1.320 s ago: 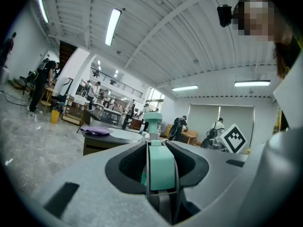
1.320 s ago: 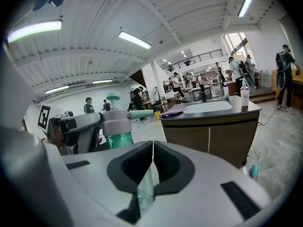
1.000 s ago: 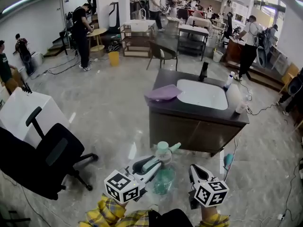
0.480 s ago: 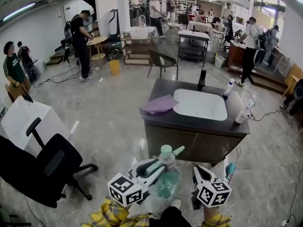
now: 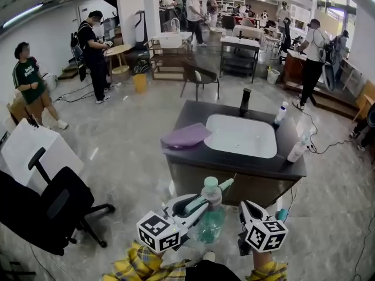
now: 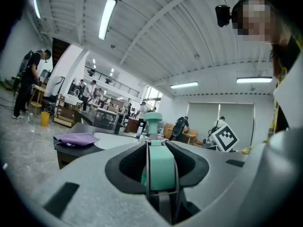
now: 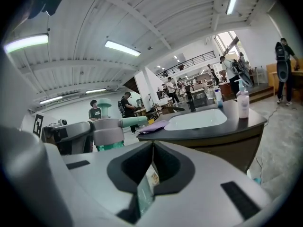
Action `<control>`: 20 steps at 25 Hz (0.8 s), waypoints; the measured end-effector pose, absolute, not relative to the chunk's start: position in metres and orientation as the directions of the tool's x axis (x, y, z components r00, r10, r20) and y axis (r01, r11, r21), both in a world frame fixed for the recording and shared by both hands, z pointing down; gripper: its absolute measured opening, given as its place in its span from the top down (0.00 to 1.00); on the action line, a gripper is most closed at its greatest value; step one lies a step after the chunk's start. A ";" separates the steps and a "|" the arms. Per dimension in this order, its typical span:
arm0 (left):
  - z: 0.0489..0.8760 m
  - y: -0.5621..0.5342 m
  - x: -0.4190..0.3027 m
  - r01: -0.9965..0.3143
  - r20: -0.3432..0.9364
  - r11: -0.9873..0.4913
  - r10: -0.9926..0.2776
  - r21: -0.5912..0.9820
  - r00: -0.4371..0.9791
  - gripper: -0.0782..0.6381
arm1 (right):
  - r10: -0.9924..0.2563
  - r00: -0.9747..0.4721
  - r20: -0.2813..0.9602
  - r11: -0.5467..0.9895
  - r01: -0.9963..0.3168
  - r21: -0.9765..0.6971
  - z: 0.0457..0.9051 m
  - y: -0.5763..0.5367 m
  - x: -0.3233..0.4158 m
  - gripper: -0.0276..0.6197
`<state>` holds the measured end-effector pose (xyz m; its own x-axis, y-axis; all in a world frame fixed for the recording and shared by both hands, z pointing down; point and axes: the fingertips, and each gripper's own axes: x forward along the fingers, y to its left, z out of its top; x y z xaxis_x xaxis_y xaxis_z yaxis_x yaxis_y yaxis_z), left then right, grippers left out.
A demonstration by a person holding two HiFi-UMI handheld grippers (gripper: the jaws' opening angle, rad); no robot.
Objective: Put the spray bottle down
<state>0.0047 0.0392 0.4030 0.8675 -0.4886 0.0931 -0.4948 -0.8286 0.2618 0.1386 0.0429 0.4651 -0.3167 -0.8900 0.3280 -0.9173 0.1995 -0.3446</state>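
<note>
The spray bottle [image 5: 209, 222] is clear teal with a mint green head, and it hangs over the floor just in front of the dark sink counter [image 5: 183, 152]. My left gripper [image 5: 199, 204] is shut on its neck. In the left gripper view the mint head [image 6: 159, 164] fills the gap between the jaws, with its cap [image 6: 153, 121] sticking up. My right gripper [image 5: 248, 208] floats just right of the bottle, jaws shut and holding nothing I can make out. From the right gripper view the bottle [image 7: 112, 135] shows at the left.
On the counter are a white sink basin [image 5: 240, 136], a purple cloth [image 5: 186, 136], a black faucet [image 5: 245, 101] and two small bottles [image 5: 297, 150]. A black office chair [image 5: 50, 206] and a white table [image 5: 23, 148] stand left. Several people stand further back.
Both grippers have travelled forward together with the bottle. The counter now lies closer and more directly ahead. The grip on the bottle is unchanged.
</note>
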 end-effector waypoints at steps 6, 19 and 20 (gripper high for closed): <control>0.398 0.012 0.026 -0.540 0.079 -0.805 -0.538 0.245 0.839 0.72 | -0.876 -0.366 0.313 0.255 -0.904 -0.343 0.463 0.013 0.160 0.95; 0.394 -0.017 0.062 -0.580 0.080 -0.775 -0.580 0.252 0.810 0.72 | -0.861 -0.421 0.284 0.317 -0.882 -0.348 0.461 -0.025 0.199 0.95; 0.391 -0.018 0.063 -0.580 0.077 -0.775 -0.581 0.253 0.810 0.72 | -0.861 -0.422 0.284 0.317 -0.881 -0.350 0.460 -0.026 0.201 0.95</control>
